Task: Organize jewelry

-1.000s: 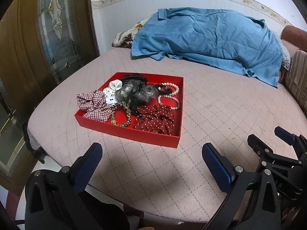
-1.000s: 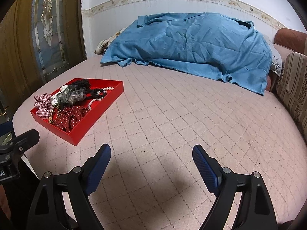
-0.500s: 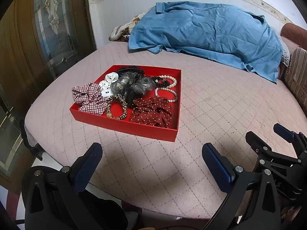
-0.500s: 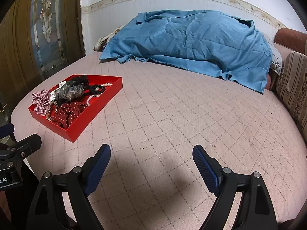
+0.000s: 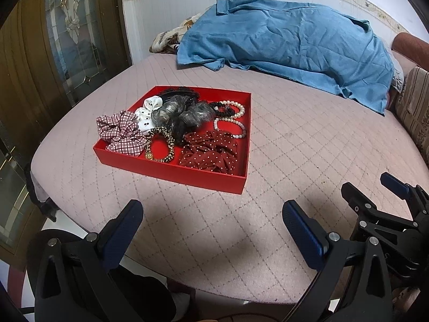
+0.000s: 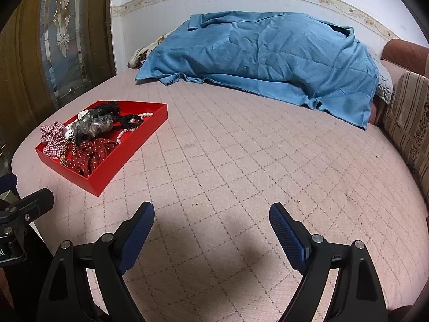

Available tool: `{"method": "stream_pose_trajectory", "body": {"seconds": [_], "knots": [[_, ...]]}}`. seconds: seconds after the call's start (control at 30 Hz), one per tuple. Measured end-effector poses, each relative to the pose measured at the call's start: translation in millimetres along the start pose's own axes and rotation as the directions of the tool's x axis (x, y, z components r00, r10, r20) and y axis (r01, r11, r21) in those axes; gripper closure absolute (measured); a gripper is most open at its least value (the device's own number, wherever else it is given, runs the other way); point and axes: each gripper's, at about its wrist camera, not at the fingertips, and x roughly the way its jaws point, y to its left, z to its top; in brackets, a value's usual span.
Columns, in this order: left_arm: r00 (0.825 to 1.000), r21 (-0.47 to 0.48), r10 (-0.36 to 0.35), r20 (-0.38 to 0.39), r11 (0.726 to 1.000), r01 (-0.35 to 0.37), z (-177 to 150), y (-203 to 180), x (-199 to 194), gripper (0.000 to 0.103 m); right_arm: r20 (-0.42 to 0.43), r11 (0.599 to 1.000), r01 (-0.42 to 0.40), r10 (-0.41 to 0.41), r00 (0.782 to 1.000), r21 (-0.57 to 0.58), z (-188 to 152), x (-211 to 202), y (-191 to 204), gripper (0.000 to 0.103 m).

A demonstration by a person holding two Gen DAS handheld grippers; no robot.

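Note:
A red tray (image 5: 171,171) lies on the pink quilted bed; it also shows at the left of the right wrist view (image 6: 107,177). It holds a red-checked scrunchie (image 5: 120,131), a white one (image 5: 146,111), a grey sheer one (image 5: 179,114), a dark red dotted one (image 5: 211,151), a leopard-print band (image 5: 162,145), a black band (image 5: 224,108) and pearl bracelets (image 5: 236,123). My left gripper (image 5: 211,216) is open and empty, hovering short of the tray's near edge. My right gripper (image 6: 211,218) is open and empty over bare quilt, right of the tray.
A blue blanket (image 5: 289,43) covers a heap at the far side of the bed (image 6: 241,145). A wooden door with patterned glass (image 5: 69,26) stands at the left. Striped cushions (image 6: 410,123) line the right edge. The bed's rounded near edge drops off below the left gripper.
Both grippers have moved slightly forward; the tray and blanket have shifted a little in view. Both stay open and empty.

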Motion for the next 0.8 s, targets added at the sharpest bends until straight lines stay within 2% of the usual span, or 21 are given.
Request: {"method": "stream_pose_trajectory", "body": {"seconds": [0.8], "knots": [[1.000, -0.005, -0.003, -0.018, 1.000, 0.003, -1.2, 4.0, 3.9, 0.000, -0.002, 1.000, 0.003, -0.004, 1.000, -0.007, -2.5, 1.5, 2.8, 0.010]]}}
